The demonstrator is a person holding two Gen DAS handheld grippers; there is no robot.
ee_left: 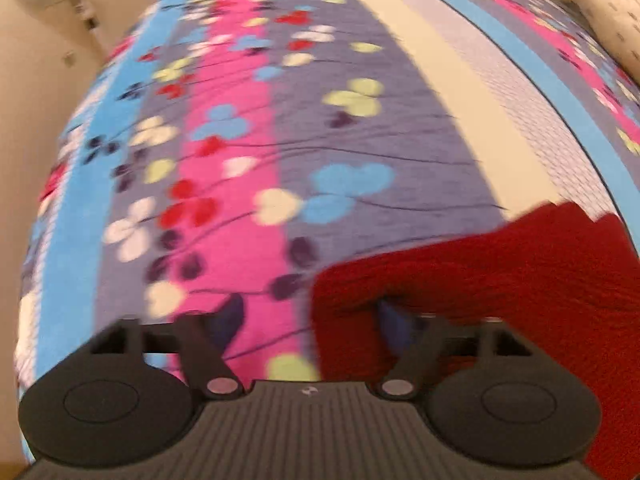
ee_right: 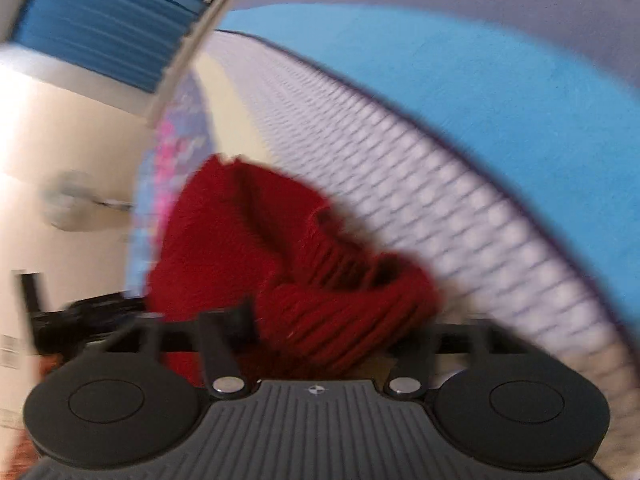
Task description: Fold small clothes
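A red knitted garment (ee_left: 500,280) lies on the flowered bedspread (ee_left: 240,160) at the lower right of the left wrist view. My left gripper (ee_left: 311,314) stands wide open over its left edge. One fingertip (ee_left: 232,312) rests above bare bedspread; the other is partly tucked under a red fold. In the right wrist view the same red garment (ee_right: 280,248) is bunched up, with a thick ribbed roll lying between the jaws of my right gripper (ee_right: 320,328). Those jaws stand wide apart. The left fingertip (ee_right: 244,316) shows beside the knit; the right one is hidden behind it.
The striped bedspread (ee_right: 480,100) fills most of both views. Its edge drops off at the left toward a cream surface (ee_left: 36,100). A white patterned cloth (ee_left: 612,20) lies at the far right. A blue slatted panel (ee_right: 100,32) and a dark object (ee_right: 80,316) sit beyond the bed.
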